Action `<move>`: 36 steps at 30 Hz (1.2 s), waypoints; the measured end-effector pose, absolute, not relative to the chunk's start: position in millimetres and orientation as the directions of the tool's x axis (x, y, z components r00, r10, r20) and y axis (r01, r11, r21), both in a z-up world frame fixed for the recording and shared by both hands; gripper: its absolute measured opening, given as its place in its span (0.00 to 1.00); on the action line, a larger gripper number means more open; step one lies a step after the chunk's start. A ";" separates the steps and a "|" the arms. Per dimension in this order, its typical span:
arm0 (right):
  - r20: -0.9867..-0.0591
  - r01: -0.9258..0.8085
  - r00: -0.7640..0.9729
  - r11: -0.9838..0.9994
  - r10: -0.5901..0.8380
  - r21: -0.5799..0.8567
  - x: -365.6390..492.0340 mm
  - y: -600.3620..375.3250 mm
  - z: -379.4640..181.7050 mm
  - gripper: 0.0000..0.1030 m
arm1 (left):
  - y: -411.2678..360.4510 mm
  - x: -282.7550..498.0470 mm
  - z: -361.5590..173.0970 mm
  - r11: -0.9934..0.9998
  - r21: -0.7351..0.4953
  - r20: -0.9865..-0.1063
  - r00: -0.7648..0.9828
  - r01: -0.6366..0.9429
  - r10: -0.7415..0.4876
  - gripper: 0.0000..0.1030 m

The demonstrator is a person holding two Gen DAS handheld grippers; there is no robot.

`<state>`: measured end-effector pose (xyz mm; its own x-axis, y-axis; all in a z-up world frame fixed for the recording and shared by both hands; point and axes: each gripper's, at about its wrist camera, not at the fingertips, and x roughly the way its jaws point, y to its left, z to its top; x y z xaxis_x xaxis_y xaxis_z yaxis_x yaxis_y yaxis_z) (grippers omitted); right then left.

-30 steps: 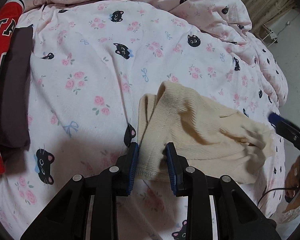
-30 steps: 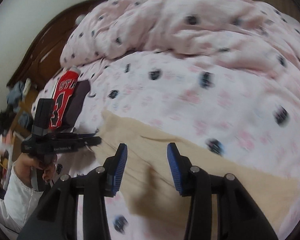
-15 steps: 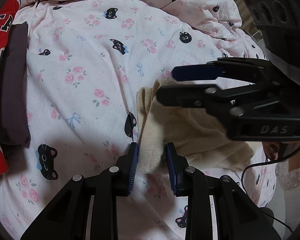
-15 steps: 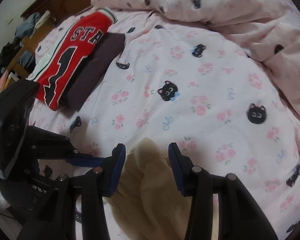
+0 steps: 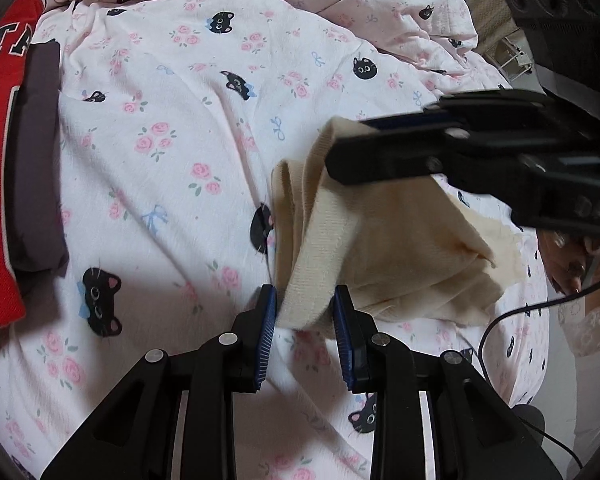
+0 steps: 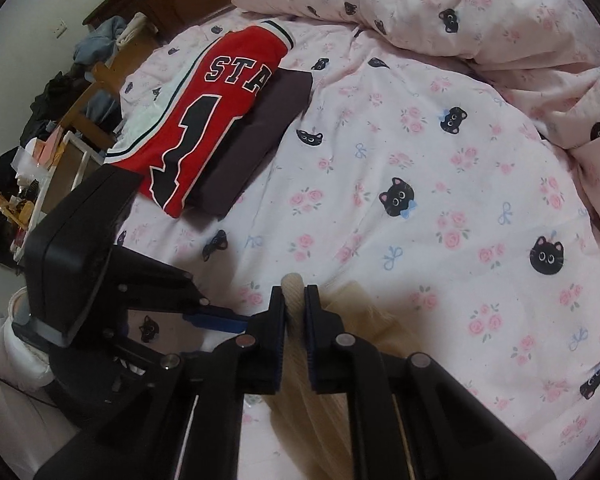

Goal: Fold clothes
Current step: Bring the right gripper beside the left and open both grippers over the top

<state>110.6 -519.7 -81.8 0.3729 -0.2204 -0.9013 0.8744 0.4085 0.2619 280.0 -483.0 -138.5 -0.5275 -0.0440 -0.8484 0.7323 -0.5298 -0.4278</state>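
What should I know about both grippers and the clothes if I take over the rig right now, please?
Left gripper: fingers part-open around the hem of the cream knit garment; grip unclear.
Right gripper: shut on a fold of the same garment.
Done: red jersey and dark garment lie folded together on the bedsheet.
Left: the cream garment is bunched; finish folding it.

Each hand-held gripper (image 5: pixel 305 320) (image 6: pixel 294 322) was black, with blue ribbed pads (image 5: pixel 266 332) and silver screws; the person wore white lace (image 5: pixel 592 320).

Bed (image 6: pixel 440 200) carries jersey (image 6: pixel 204 116), dark garment (image 6: pixel 260 136), cream garment (image 5: pixel 400 248).
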 end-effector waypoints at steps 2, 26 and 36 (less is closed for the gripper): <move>-0.910 0.880 0.358 0.401 -0.209 0.254 114.6 -527.3 -90.9 0.10 | -485.2 280.7 -141.2 -0.524 -0.431 -0.851 -0.524 0.735 -0.036 0.24; -0.895 0.936 -0.063 0.286 -0.441 -0.207 13.0 -427.3 -38.7 0.40 | -505.3 299.2 -120.4 -0.491 -0.461 -0.811 -0.576 0.739 -0.105 0.24; -0.906 0.861 -0.141 0.403 -0.398 -0.311 36.4 -365.2 -92.8 0.37 | -500.9 270.0 -119.4 -0.511 -0.529 -0.756 -0.650 0.677 -0.078 0.24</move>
<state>36.4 -365.2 -92.8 -0.1406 -0.3983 -0.9064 0.8610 0.4027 -0.3106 270.0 -500.9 -119.4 -0.6497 -0.0780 -0.7562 0.6774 -0.5109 -0.5293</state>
